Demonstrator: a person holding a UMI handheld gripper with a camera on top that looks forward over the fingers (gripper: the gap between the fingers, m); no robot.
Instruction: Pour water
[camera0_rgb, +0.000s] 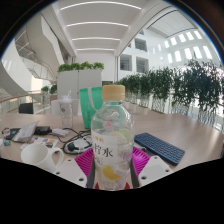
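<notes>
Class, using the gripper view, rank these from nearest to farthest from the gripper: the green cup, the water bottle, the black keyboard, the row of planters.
1. Water bottle: between the fingers of the gripper.
2. Black keyboard: just ahead, to the right on the table.
3. Green cup: beyond the bottle, slightly left.
4. Row of planters: farthest, behind the table.

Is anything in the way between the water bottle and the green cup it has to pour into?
Nothing visible stands in the way. The water bottle sits between the fingers of the tool, and the green cup stands just beyond it on the table. A clear glass stands beside the cup, not in front.
</notes>
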